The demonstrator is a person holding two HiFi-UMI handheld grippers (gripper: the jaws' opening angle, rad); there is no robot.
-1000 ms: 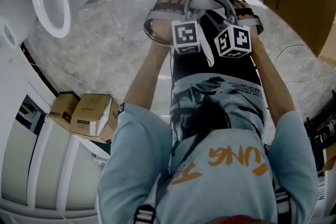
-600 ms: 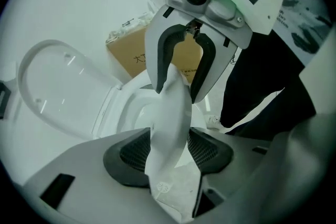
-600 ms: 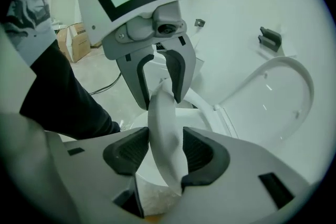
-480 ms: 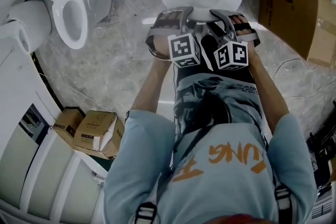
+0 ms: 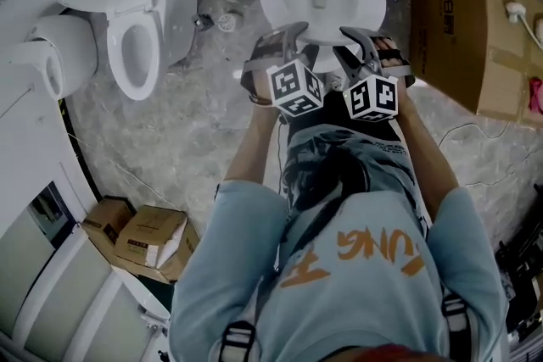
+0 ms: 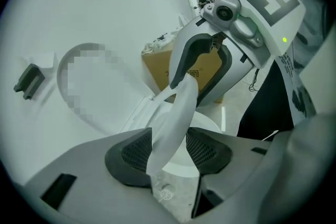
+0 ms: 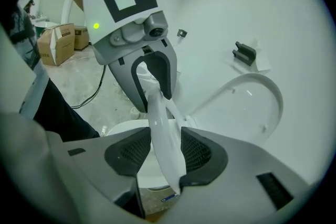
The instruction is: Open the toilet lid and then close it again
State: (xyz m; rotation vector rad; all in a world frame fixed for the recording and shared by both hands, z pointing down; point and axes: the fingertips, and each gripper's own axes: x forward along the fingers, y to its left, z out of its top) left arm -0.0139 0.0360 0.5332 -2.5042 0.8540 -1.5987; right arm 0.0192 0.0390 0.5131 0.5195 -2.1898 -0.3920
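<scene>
My left hand-held gripper [image 6: 168,150] and right hand-held gripper [image 7: 160,152] each pinch the toilet lid [image 6: 180,107] at its near rim, jaws just closed tighter. Lid extends far from both (left one left of centre, right one right), long axis running away from me; neither hand nearer.

Toilet lid [image 6: 173,118]: white. Left tool [image 6: 170,152], right tool [image 7: 165,152]: grey shells, black mesh pads [image 7: 197,152], black-and-white square-marker cubes [image 5: 294,89]. Floor [image 5: 195,123]: grey marbled. Cardboard box [image 5: 450,4]: brown.
</scene>
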